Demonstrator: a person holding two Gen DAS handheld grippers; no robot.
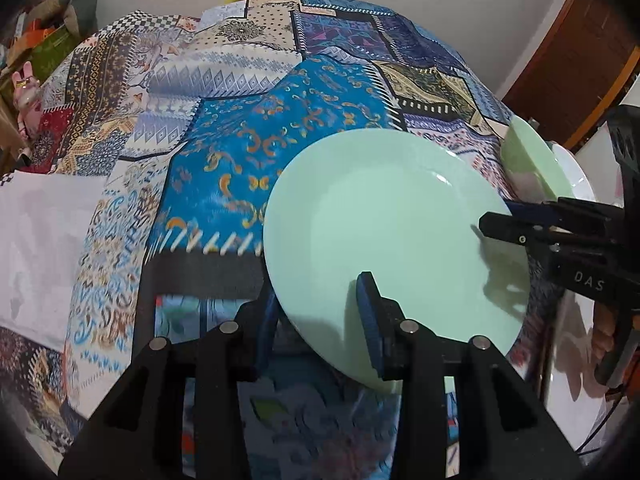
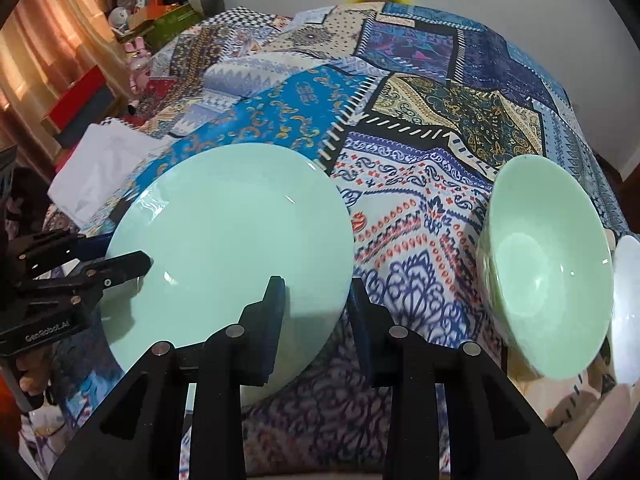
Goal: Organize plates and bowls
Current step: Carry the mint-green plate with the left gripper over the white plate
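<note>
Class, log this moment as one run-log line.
left gripper: fingers straddle green plate rim | right gripper: straddles opposite rim | green bowl: beside, untouched

**Where everything sits on the cloth**

My plate lies on the patchwork cloth, between my two grippers: my left gripper straddles its near-left rim, my right gripper its near-right rim. To its right stands the bowl, tilted, with a second plate just beyond. A folded sheet lies behind-left.
</note>
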